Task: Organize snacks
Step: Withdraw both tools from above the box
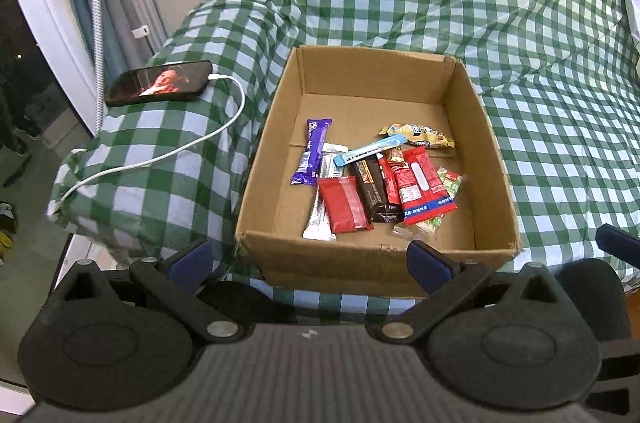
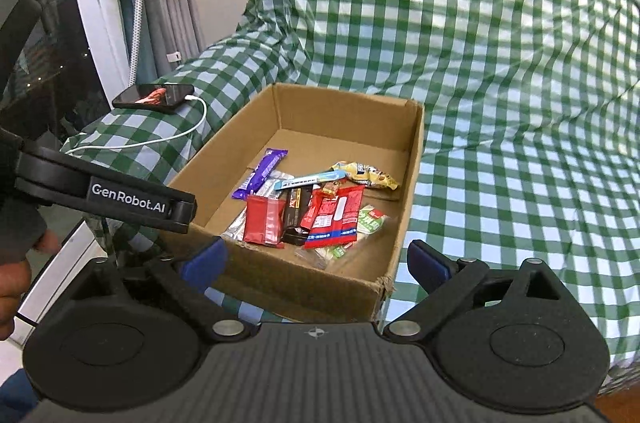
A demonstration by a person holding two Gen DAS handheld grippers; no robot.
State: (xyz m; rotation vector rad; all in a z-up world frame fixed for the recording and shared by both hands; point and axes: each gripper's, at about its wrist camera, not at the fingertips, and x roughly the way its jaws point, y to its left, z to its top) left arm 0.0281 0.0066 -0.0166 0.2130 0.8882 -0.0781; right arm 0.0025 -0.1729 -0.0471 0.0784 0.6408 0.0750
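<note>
With every snack packet inside the cardboard box, draw both spread, empty hand-held grippers, left and right, clear of its near wall.

Your open brown cardboard box sits on the green-checked cover, its flaps gone and its near corner frayed. Inside, your snacks lie flat in a loose heap on the floor of the box: a purple bar wrapper, a red foil packet overlapping a silver wrapper, a dark chocolate bar, a red printed pouch, and a yellow packet farthest back.
</note>
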